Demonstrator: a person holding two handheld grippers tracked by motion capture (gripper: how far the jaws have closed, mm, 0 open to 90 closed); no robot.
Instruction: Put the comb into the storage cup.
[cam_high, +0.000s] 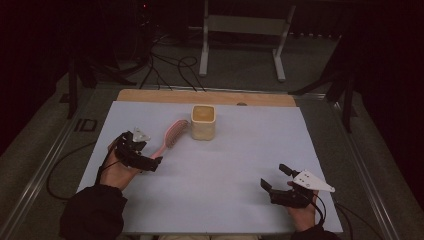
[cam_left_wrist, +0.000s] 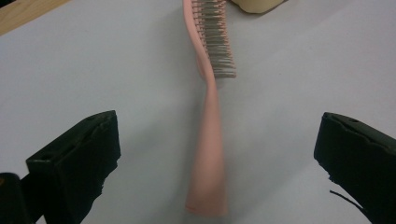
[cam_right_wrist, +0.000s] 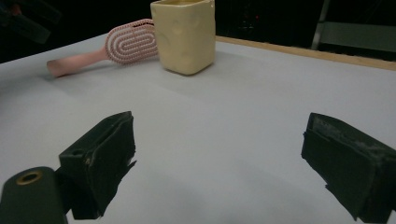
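I find the pink hairbrush (cam_high: 171, 136) lying on its side on the white table cover (cam_high: 220, 165), its bristled head just beside the cream square cup (cam_high: 203, 121) and its handle running away from the cup toward my left gripper (cam_left_wrist: 217, 154). That gripper's jaws stand wide apart on either side of the handle end without touching it. My right gripper (cam_high: 274, 180) sits well apart from the cup, nearer the person, jaws spread and holding nothing.

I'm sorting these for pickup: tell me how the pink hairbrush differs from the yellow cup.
The hairbrush is pink, long and thin, lying on its side; the cup is pale yellow, squarish and upright. The hairbrush handle lies between the left gripper's open jaws; the cup stands apart. Both rest on the white table.
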